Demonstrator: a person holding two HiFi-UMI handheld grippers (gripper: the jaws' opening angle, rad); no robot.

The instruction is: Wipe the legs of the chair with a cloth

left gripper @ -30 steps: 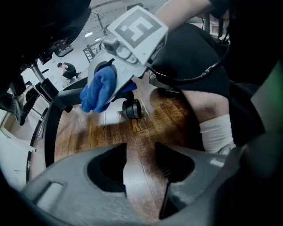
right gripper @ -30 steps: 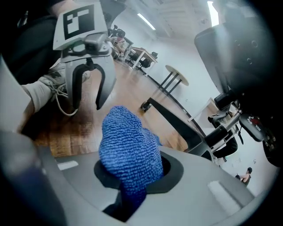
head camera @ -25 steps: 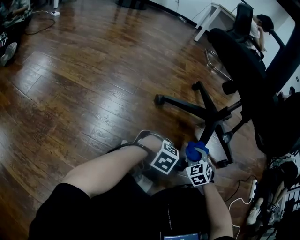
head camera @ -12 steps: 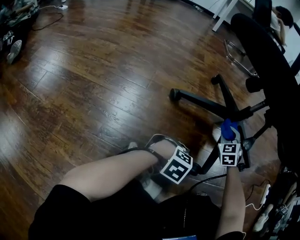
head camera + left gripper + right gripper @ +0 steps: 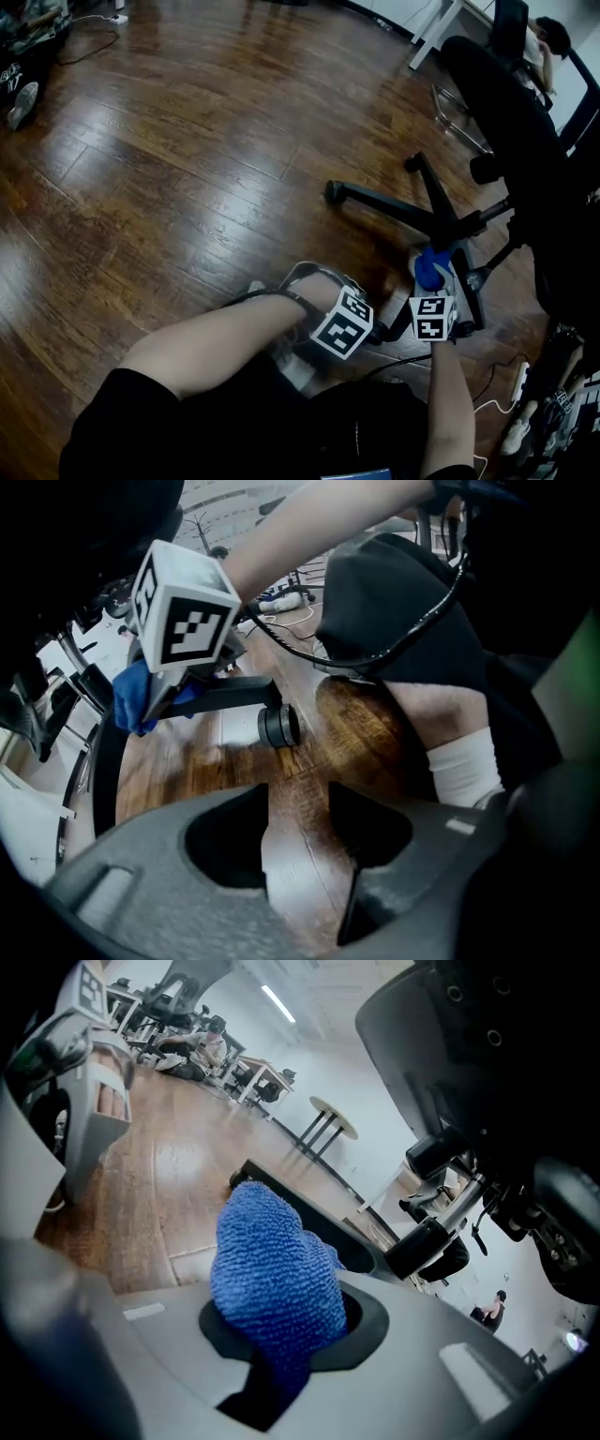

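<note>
A black office chair stands at the right in the head view; its star base [image 5: 441, 220] spreads low legs over the wood floor. My right gripper [image 5: 432, 286] is shut on a blue cloth [image 5: 429, 265], which lies against the leg [image 5: 466, 298] that points toward me. In the right gripper view the cloth [image 5: 277, 1279] bulges out of the jaws, with the black leg [image 5: 323, 1222] just behind it. My left gripper [image 5: 370, 333] hovers low beside my knee, open and holding nothing [image 5: 298, 799]. From there I see the cloth [image 5: 131, 697] on the leg [image 5: 225, 692] near a castor [image 5: 278, 727].
A bare knee and a white sock [image 5: 464, 761] sit close to the left gripper, with a black cable [image 5: 375, 658] looped over them. A power strip [image 5: 514, 375] and cables lie at the right. A person [image 5: 548, 42] sits at a white desk behind the chair.
My right gripper has carried the blue cloth forward from near my knee onto the chair leg. The left gripper has stayed by the knee. The head view has shifted.
</note>
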